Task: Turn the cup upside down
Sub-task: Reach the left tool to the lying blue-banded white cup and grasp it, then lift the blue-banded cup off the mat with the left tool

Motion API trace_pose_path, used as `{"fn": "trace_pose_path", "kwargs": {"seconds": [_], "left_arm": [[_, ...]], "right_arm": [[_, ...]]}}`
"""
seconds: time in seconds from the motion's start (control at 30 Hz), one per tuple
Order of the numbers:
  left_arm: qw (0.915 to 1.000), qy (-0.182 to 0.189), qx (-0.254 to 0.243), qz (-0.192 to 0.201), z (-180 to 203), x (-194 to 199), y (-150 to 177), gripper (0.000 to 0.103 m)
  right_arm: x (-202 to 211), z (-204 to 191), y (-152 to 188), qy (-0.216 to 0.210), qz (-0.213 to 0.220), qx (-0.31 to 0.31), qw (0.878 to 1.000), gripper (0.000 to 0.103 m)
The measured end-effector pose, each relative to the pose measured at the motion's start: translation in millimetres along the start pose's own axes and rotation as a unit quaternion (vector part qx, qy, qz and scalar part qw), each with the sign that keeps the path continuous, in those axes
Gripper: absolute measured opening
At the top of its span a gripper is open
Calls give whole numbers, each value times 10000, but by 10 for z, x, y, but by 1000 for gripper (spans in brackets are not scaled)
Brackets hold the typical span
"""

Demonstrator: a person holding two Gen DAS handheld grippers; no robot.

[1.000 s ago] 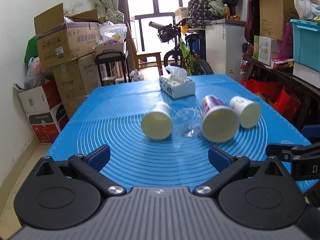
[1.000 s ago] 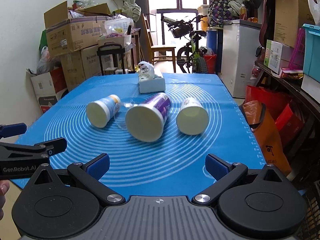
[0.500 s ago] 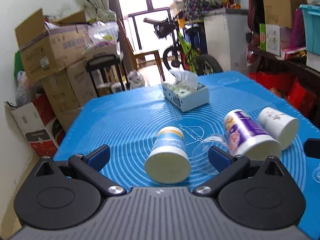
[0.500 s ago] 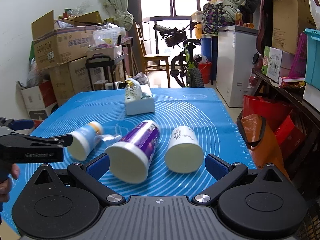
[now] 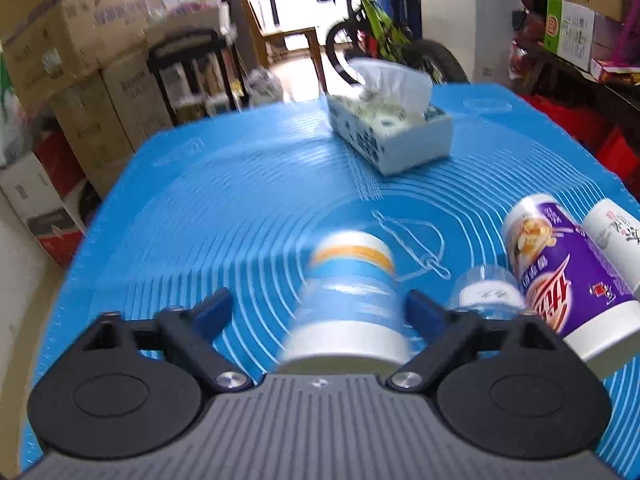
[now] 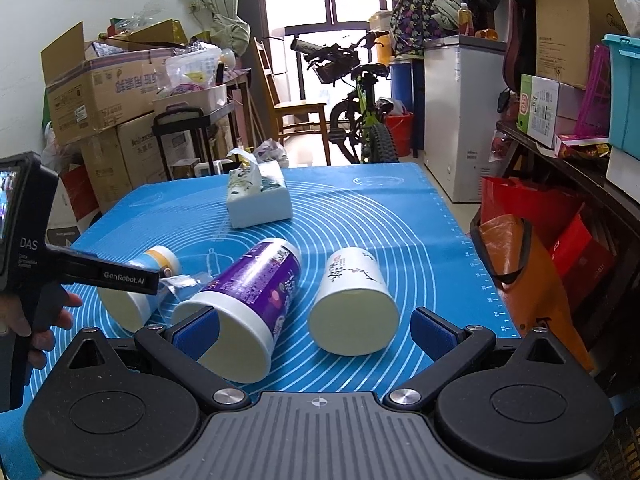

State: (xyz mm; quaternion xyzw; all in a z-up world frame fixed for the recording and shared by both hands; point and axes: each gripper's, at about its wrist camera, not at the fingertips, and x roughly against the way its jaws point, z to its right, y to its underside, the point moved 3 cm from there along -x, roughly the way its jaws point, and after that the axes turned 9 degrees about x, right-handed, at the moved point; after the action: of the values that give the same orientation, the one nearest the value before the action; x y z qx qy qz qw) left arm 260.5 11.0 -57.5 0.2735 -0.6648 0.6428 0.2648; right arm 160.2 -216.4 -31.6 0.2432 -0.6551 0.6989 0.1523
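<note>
Left wrist view: blue-and-orange cup (image 5: pixel 348 300) on its side on blue mat (image 5: pixel 240 200), mouth toward camera, sitting between fingers of left gripper (image 5: pixel 320 312). Jaws wide apart; right pad at or near the wall, left pad clear, nothing clamped. Blurred, so contact unconfirmed.

Grasp advice: centre cup between pads, close mid-body and gently (thin wall likely crushes), lift clear of mat before rotating, set down rim-first.

Clear plastic cup (image 5: pixel 486 292) just beside on right, likely touching; purple cup (image 5: pixel 568 276) and white cup (image 6: pixel 354 300) further right, all lying down. Watch for nudging the clear one on closing.

Right gripper (image 6: pixel 316 328) open, hovering near white and purple cups, holding nothing. Tissue box (image 5: pixel 390 136) at far end.

Versus half a second ago: left gripper moved in from short of the cup to straddling it.
</note>
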Motion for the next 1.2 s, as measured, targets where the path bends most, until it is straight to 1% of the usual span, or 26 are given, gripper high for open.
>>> {"fn": "trace_pose_path", "kwargs": {"seconds": [0.03, 0.07, 0.1, 0.2, 0.37, 0.53, 0.67, 0.87, 0.97, 1.1, 1.2], "left_arm": [[9999, 35, 39, -99, -12, -27, 2, 76], [9998, 70, 67, -177, -23, -47, 8, 68], [9997, 79, 67, -217, -27, -55, 16, 65], [9996, 136, 80, -214, -41, -35, 17, 63], [9995, 205, 93, -234, -58, 61, 4, 62], [9992, 316, 113, -223, -75, 366, 111, 62], [9992, 383, 2, -151, -32, 690, 296, 62], [9985, 487, 135, -201, -23, 993, 617, 62], [9983, 462, 190, -297, -13, 992, 749, 62], [9978, 394, 245, -467, 10, 882, 890, 63], [9981, 364, 288, -396, 28, 859, 941, 64]], "right_arm": [[-8, 4, 3, 6, -3, -15, 10000, 101], [-14, 8, 3, 7, -7, -20, 10000, 101], [-21, 9, 2, 6, -12, -18, 10000, 101], [-29, -2, 1, -2, -24, 8, 10000, 101], [-23, -10, -7, -7, -28, 11, 10000, 101], [89, -19, -8, -33, 41, 27, 10000, 101], [222, -61, 2, -94, 75, 35, 9999, 101], [391, -163, 89, -244, 8, 76, 9997, 101], [444, -210, 157, -310, -70, 98, 9994, 101], [458, -273, 235, -373, -208, 105, 9990, 101], [460, -311, 284, -383, -291, 131, 9988, 101]]}}
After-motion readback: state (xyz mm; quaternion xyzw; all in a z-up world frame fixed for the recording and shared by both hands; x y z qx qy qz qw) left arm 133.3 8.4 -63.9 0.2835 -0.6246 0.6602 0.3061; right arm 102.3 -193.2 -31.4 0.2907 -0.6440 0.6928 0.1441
